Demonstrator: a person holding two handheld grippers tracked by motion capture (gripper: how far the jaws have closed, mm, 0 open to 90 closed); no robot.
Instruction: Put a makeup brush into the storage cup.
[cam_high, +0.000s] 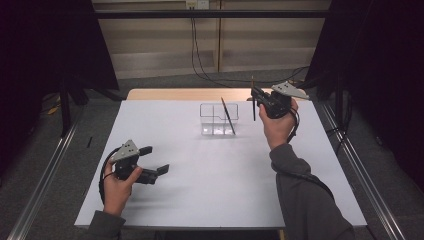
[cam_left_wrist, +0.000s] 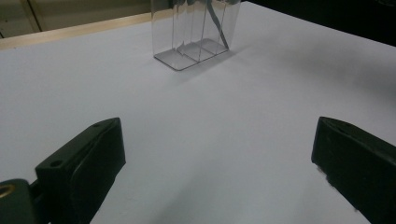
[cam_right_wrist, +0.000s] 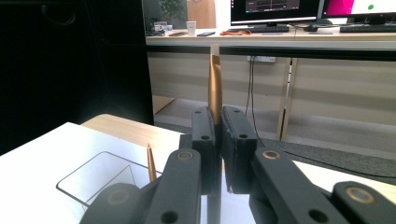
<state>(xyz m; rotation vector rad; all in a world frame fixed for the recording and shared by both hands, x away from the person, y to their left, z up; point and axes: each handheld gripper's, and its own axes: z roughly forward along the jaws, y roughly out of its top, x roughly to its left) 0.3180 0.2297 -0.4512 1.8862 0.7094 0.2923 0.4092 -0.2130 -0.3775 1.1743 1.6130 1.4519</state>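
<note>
The right gripper (cam_high: 256, 96) is pinching 1 upright pencil (cam_right_wrist: 215, 84) between closed jaws, just right of the clear holder (cam_high: 219, 120), where another pencil (cam_high: 228, 116) is leaning. The left gripper (cam_high: 154, 160) is hovering with jaws spread wide over the white table (cam_high: 200, 190), well apart from the holder.

Dim overall light, soft shadows on the white table (cam_high: 210, 170), black surroundings, slightly blurred near jaws.
</note>
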